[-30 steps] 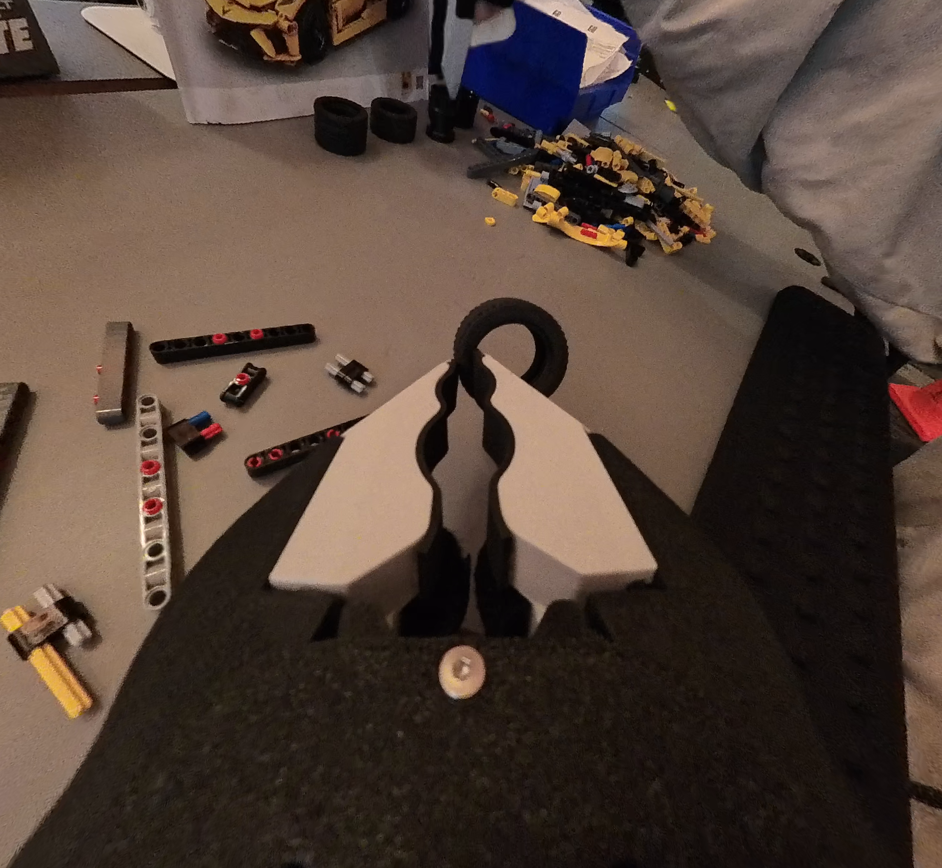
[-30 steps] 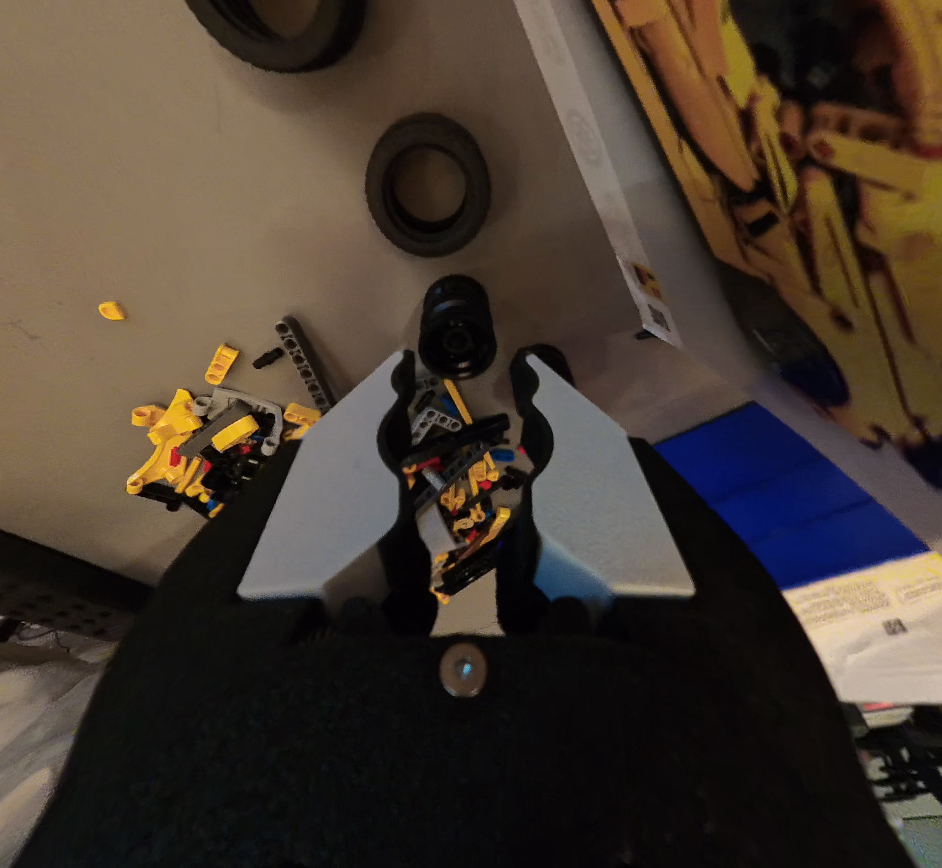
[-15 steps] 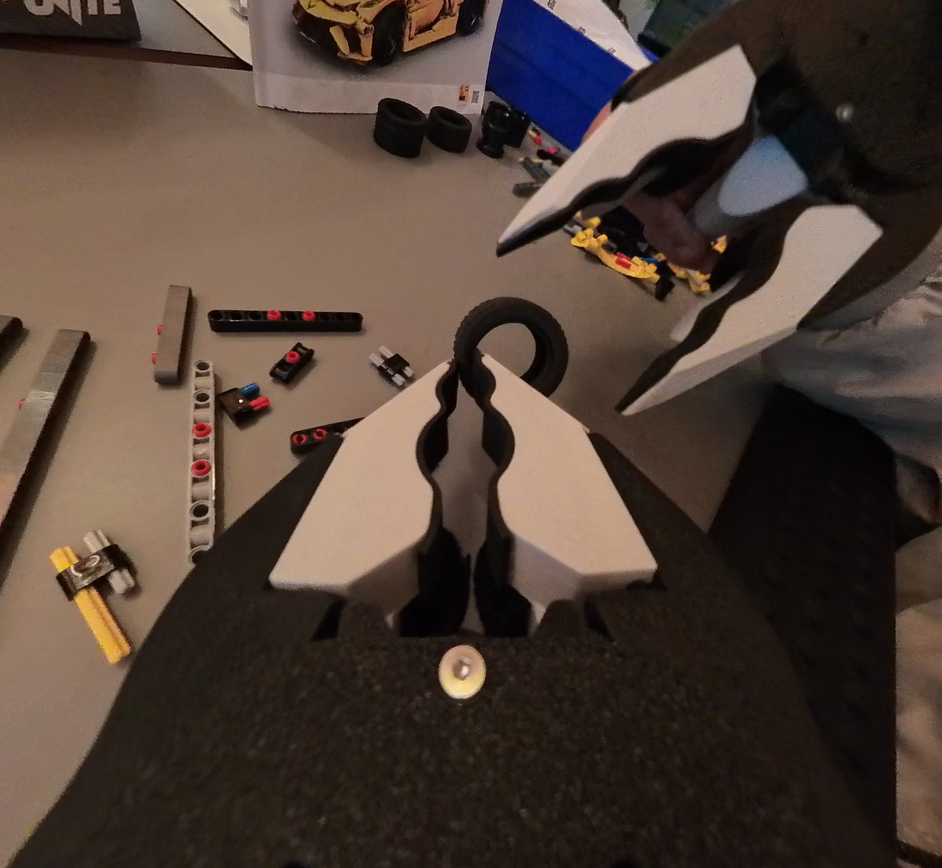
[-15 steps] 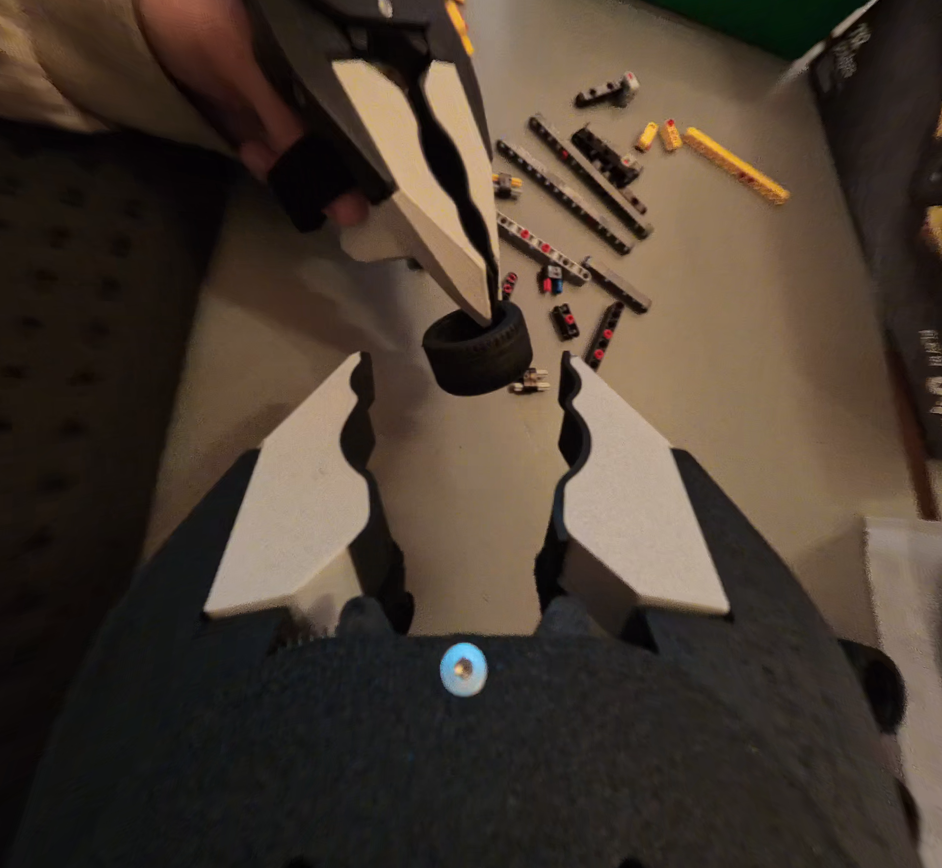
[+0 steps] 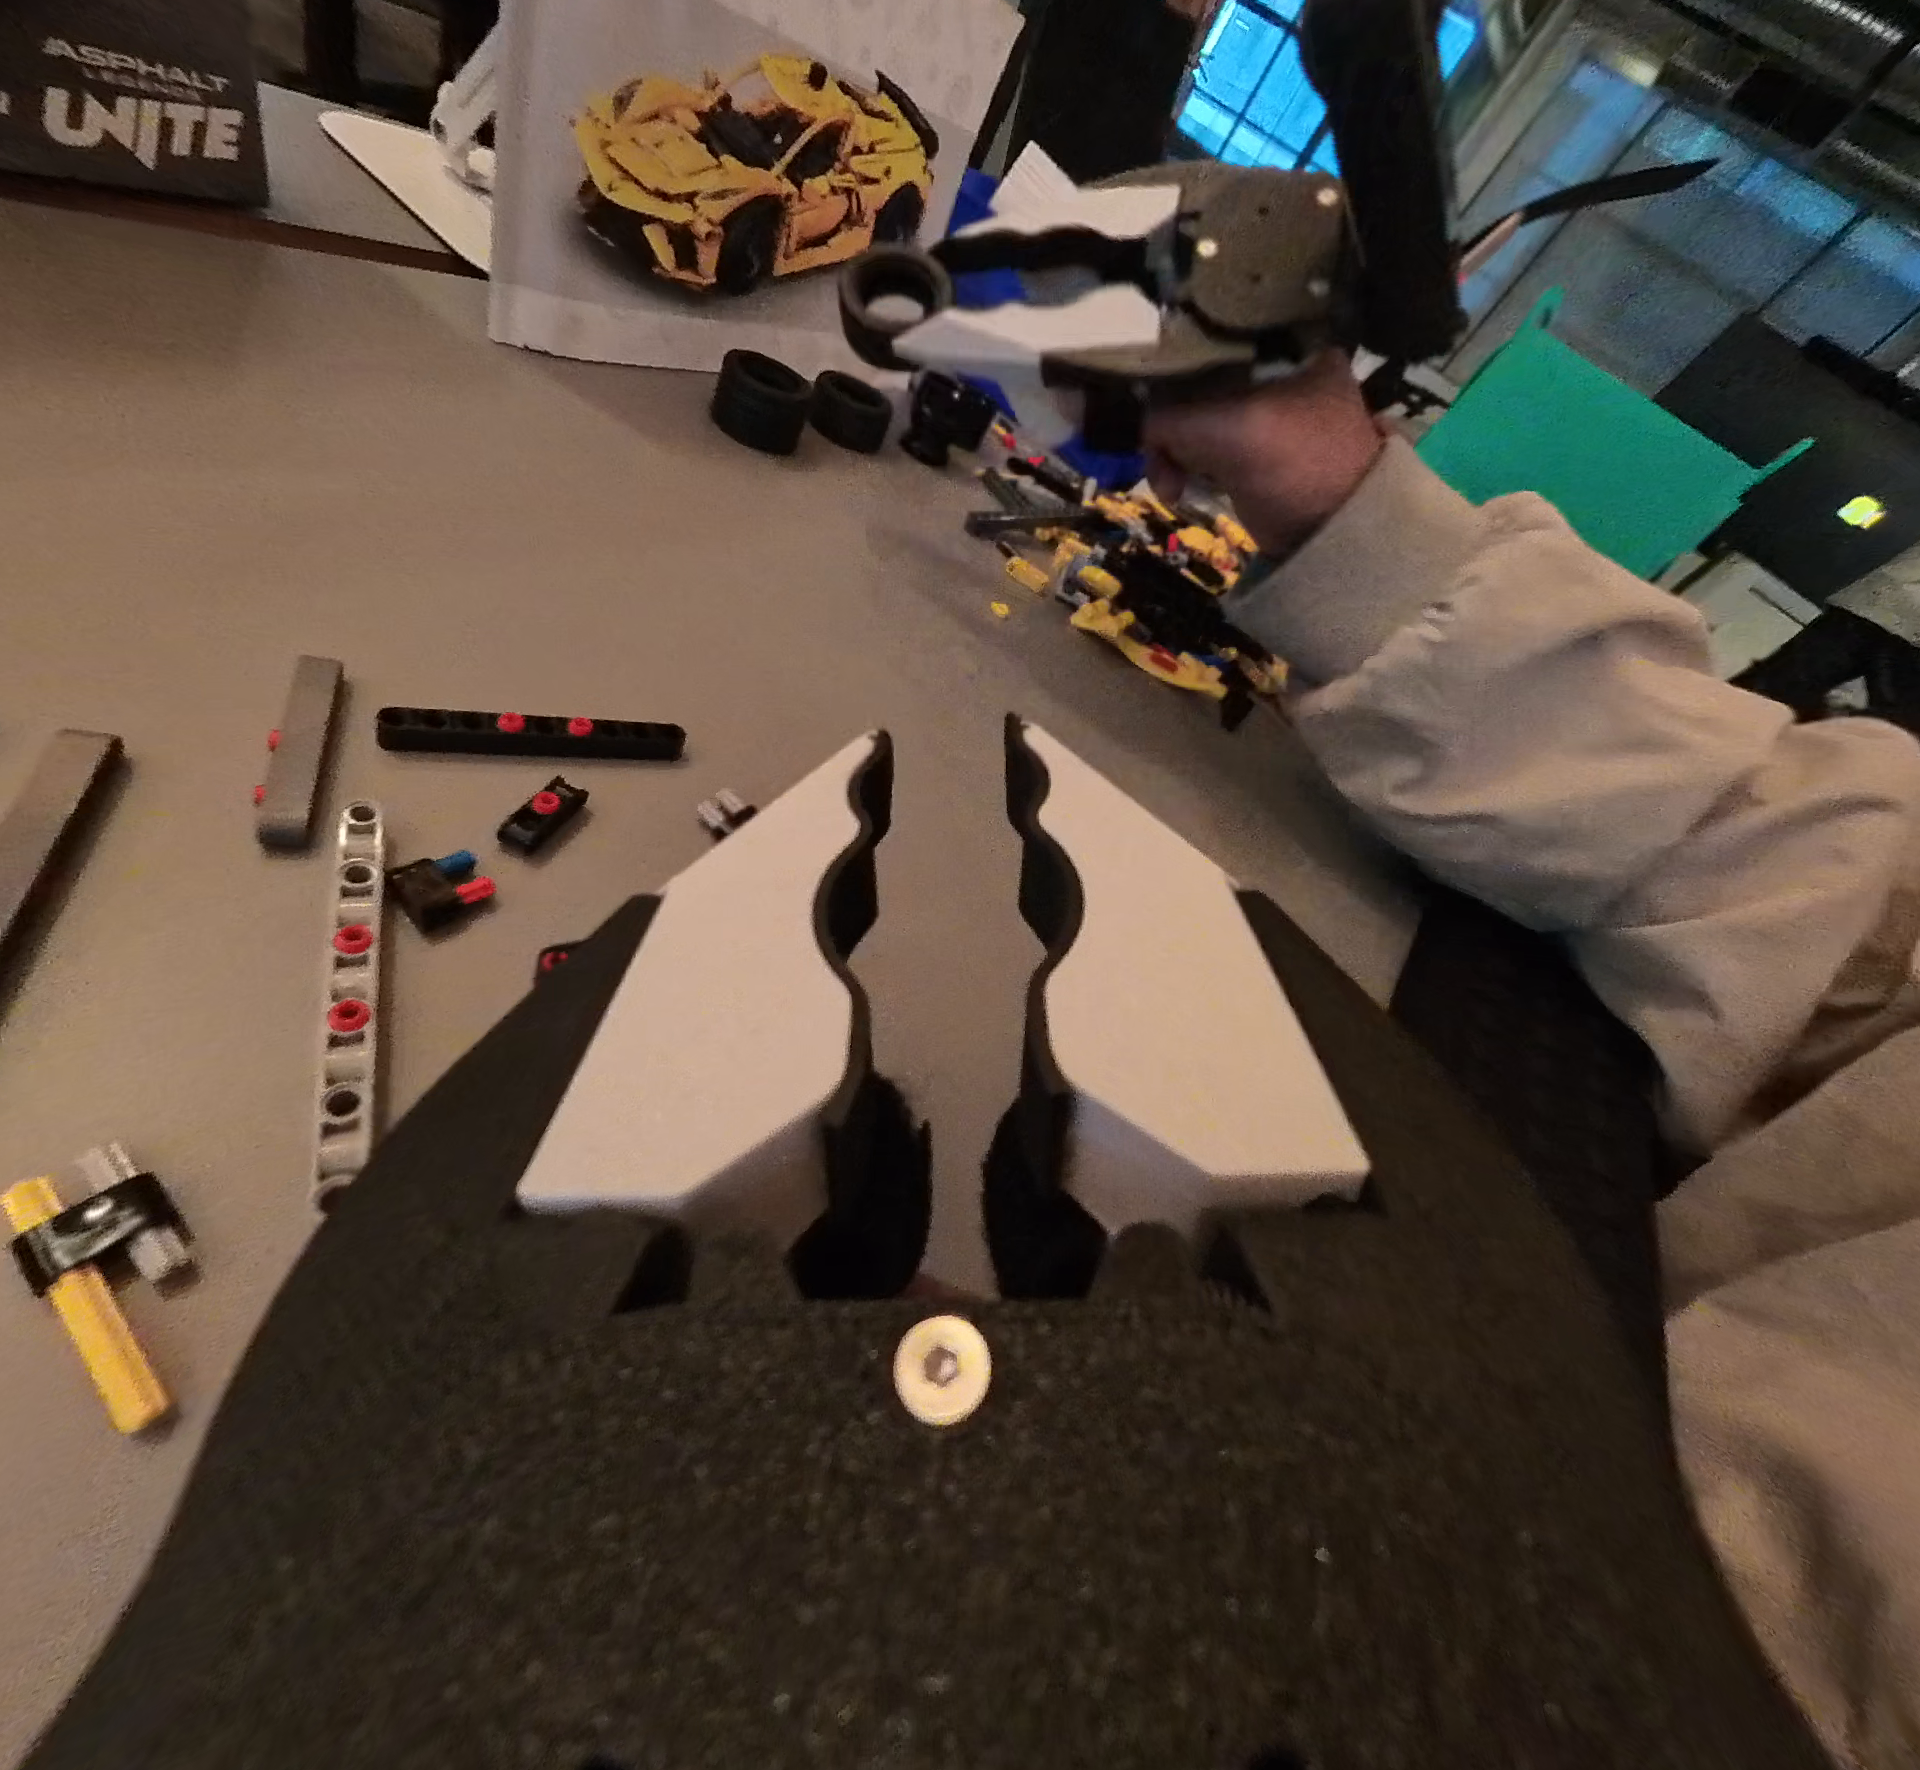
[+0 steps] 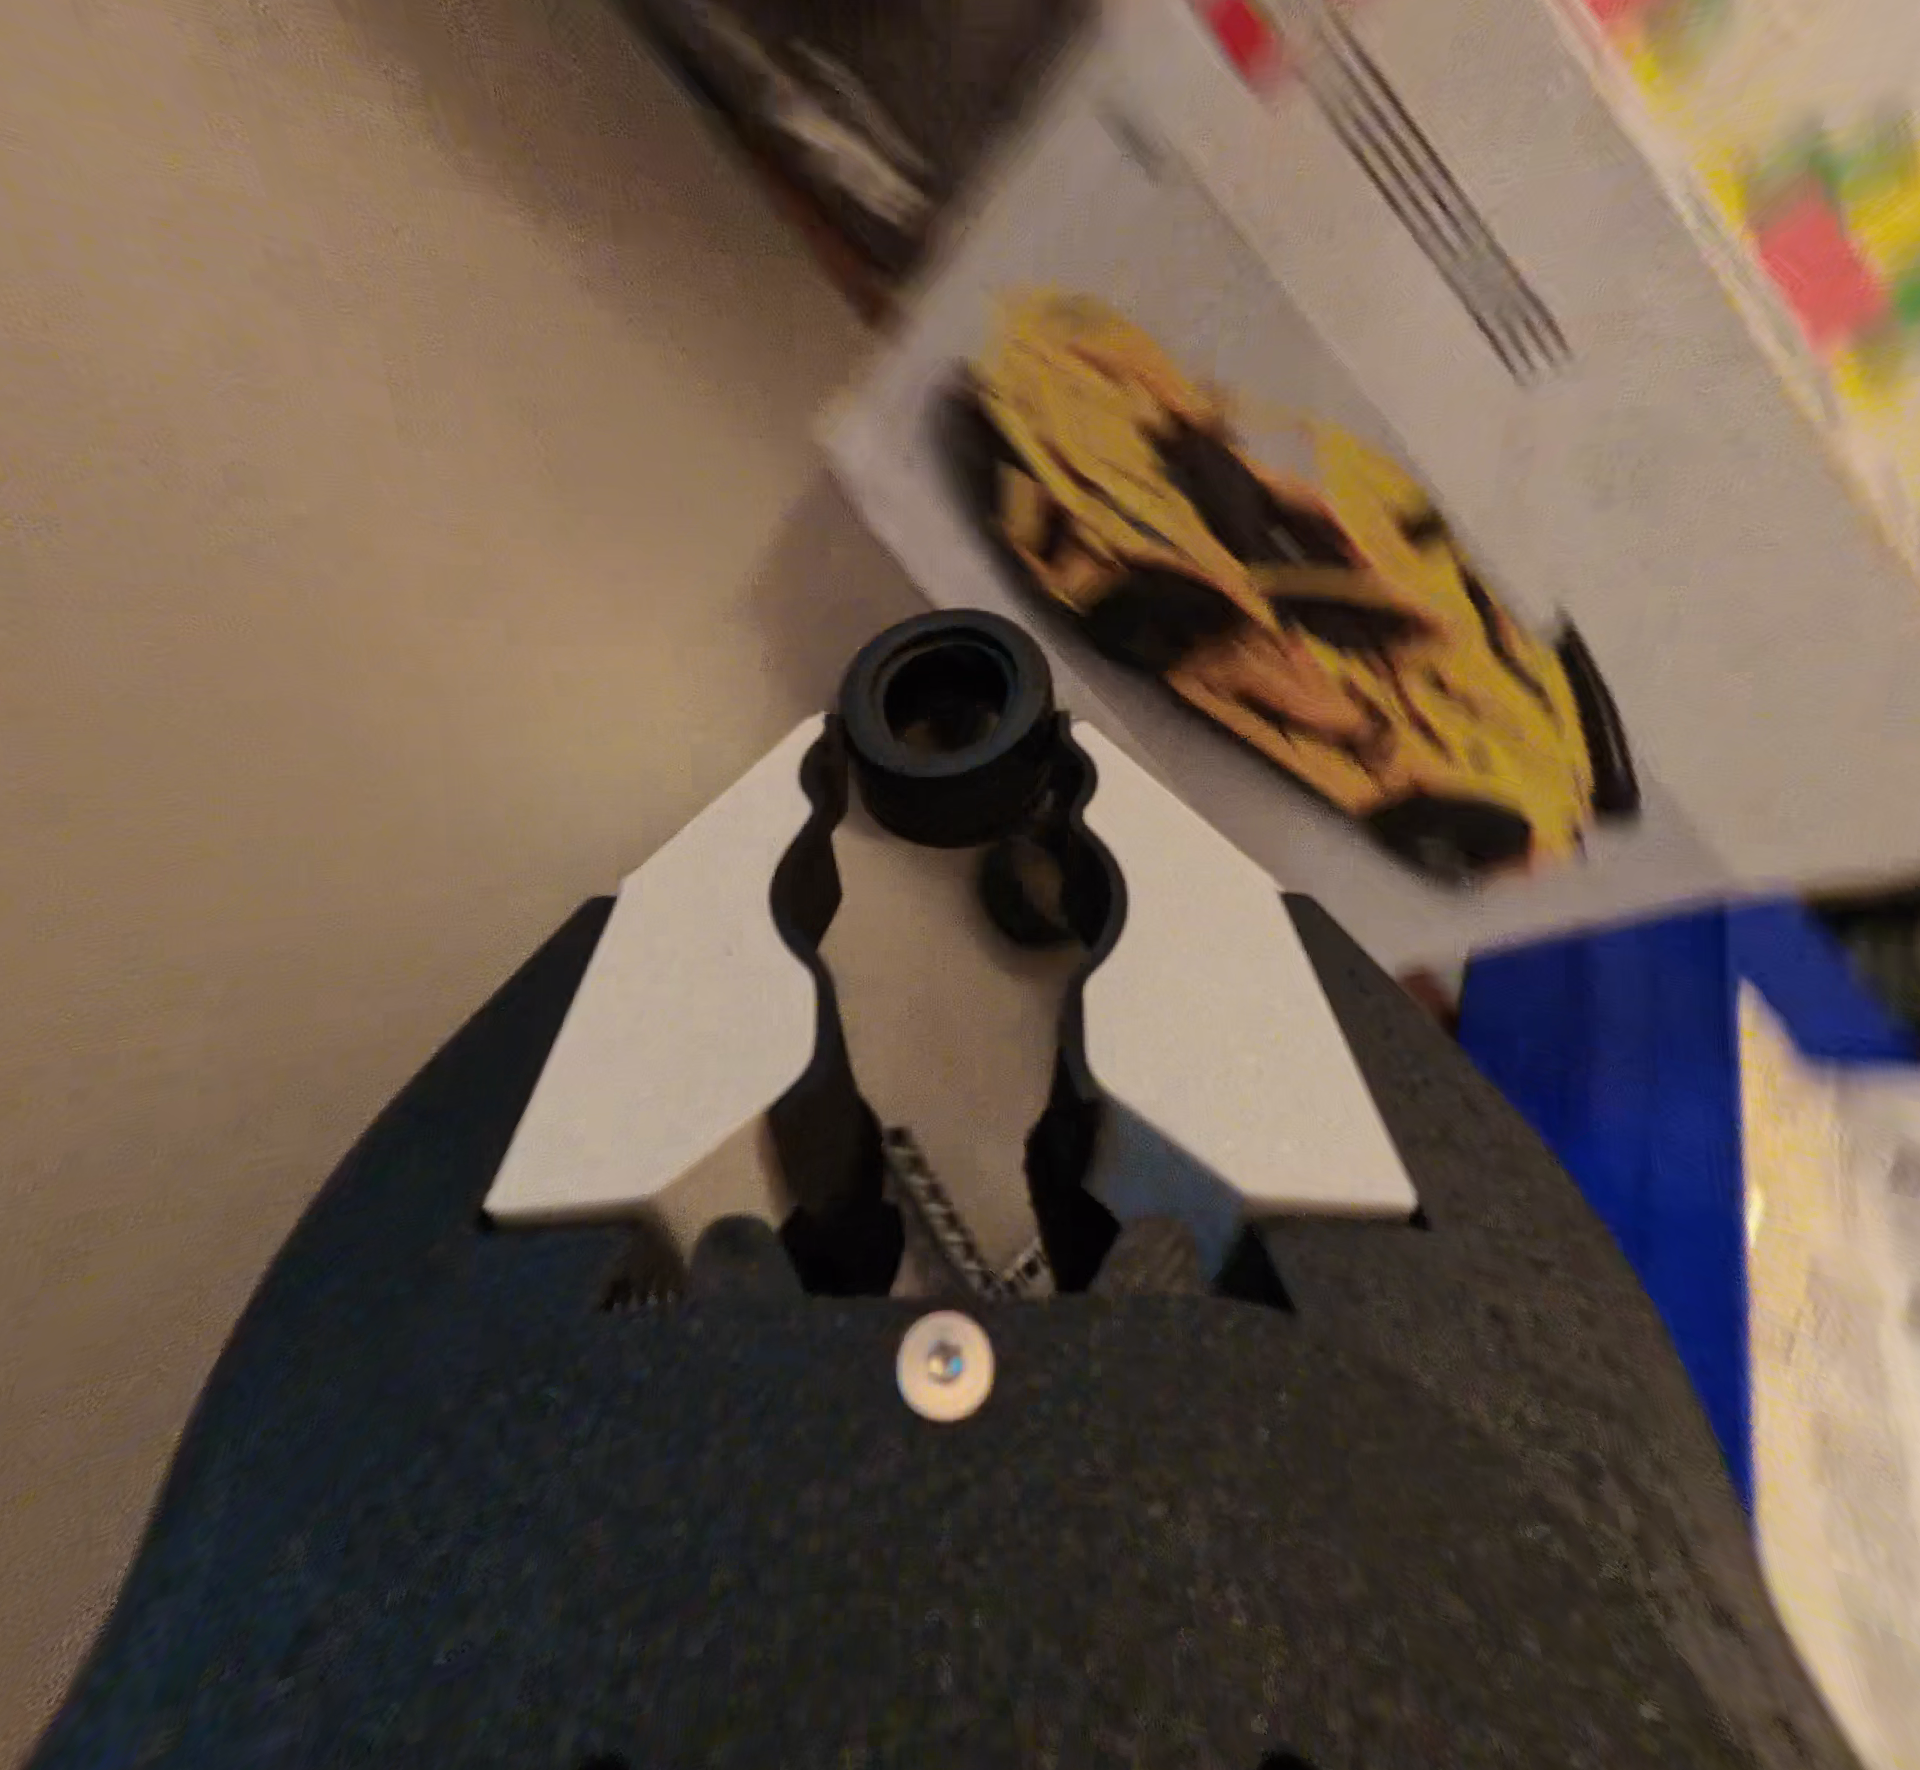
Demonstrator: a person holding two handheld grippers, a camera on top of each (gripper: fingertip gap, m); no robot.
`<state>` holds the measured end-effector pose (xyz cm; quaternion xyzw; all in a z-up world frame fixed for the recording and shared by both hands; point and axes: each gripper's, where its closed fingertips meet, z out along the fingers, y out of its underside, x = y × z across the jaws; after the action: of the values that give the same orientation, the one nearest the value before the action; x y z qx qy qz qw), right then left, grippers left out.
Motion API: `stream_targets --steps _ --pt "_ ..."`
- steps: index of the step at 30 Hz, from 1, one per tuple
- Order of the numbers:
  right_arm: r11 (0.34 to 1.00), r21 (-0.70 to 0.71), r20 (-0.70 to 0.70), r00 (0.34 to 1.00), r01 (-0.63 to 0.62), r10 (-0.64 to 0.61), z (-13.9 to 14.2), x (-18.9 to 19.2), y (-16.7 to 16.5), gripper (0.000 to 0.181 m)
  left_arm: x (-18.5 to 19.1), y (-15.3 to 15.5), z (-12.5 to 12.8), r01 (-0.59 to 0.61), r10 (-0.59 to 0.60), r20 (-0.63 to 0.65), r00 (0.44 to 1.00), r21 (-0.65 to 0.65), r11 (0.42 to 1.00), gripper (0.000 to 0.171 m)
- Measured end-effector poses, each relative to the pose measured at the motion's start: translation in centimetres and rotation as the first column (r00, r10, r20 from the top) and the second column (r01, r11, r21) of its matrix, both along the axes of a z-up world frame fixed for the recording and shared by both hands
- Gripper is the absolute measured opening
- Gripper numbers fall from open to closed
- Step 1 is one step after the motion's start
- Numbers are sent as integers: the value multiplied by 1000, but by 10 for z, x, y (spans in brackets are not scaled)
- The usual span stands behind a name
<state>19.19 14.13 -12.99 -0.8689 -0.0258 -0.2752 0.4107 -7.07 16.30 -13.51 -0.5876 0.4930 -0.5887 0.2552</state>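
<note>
My left gripper (image 5: 943, 733) is open and empty, low over the grey table (image 5: 540, 525). My right gripper (image 6: 948, 733) is shut on a small black rubber tyre (image 6: 943, 738) held at its fingertips. It also shows in the left wrist view (image 5: 940, 297), raised above the table at the back with the tyre (image 5: 891, 305) in it. Two more black tyres (image 5: 798, 409) and a black wheel hub (image 5: 943, 416) stand on the table below it.
An instruction booklet with a yellow car picture (image 5: 727, 151) stands at the back. A blue bin (image 6: 1621, 1149) is beside it. A pile of yellow and black pieces (image 5: 1153, 588) lies right. Beams and pins (image 5: 436, 837) lie left. A person's sleeve (image 5: 1579, 785) crosses the right. There is about 25 centimetres between the tips of the two grippers.
My left gripper has let go of the tyre and opened. My right gripper has closed on the tyre and carried it up and away toward the booklet.
</note>
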Motion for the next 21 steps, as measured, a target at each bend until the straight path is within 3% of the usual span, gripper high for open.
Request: stream_targets --steps 2,5,9,21 --pt "985 27 -132 977 170 -165 -9 46 -9 39 1 -3 -4 4 -3 -18 1000 39 999 21" --pt "961 -25 -246 930 275 -272 -27 76 -14 39 0 -5 -4 8 -7 -17 1000 76 997 20" --pt "966 -33 -393 886 255 -247 -39 74 -6 39 0 -7 -6 21 -19 -26 999 67 998 20" --pt "953 -58 -427 856 297 -292 -51 76 -15 42 1 -10 -9 41 -39 -43 998 49 998 20"
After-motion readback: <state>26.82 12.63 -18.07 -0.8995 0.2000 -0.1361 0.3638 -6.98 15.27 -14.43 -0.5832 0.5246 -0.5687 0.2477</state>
